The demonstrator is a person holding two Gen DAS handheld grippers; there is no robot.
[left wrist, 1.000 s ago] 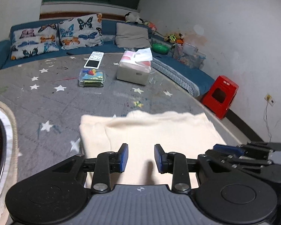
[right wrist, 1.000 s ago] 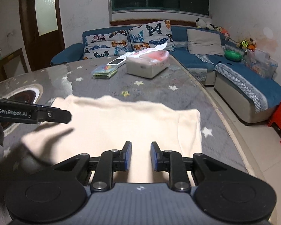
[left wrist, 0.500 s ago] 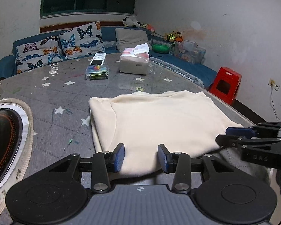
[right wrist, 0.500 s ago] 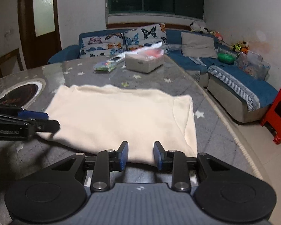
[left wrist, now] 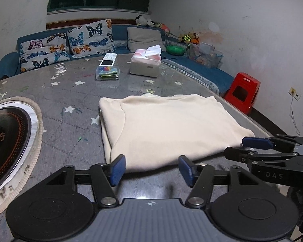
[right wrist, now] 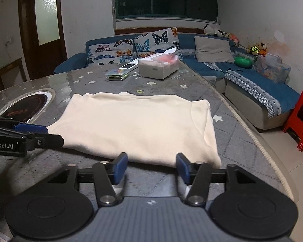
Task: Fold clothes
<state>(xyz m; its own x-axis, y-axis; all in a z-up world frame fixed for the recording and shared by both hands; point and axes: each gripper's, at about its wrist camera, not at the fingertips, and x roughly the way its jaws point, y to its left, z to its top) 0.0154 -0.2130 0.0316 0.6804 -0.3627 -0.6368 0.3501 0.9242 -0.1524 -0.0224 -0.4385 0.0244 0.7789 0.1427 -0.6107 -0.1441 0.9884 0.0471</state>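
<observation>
Everything here sits around the cream garment (left wrist: pixel 167 127), which lies flat on the grey star-patterned table (left wrist: pixel 66 100) in a tidy rectangle, its side edges turned in so a folded flap runs down each side.

To the garment's left is the round cooktop inset (left wrist: pixel 8 137). Beyond its far edge stand a clear plastic box (left wrist: pixel 107 74) with a remote (left wrist: pixel 108 59) just behind it, and then a tissue box (left wrist: pixel 145 66). Off to the right, past the table rim, is a red stool (left wrist: pixel 242 92).

The change is in the grippers. A second ago both were over the cloth with their jaws drawn in close; half a second ago they were already backing toward the near hem. Now the left gripper (left wrist: pixel 151 170) hangs just short of the garment's near edge with its blue pads spread wide and nothing between them. The right gripper (right wrist: pixel 151 168) matches it at the near right stretch of the hem, jaws equally wide and empty. Each shows in the other's view, out at its own near corner of the cloth.

I'd judge that they have let go and drawn back after laying a fold. Whether another fold across the middle is coming, or this rectangle is the finished shape, I cannot tell from how it lies.
</observation>
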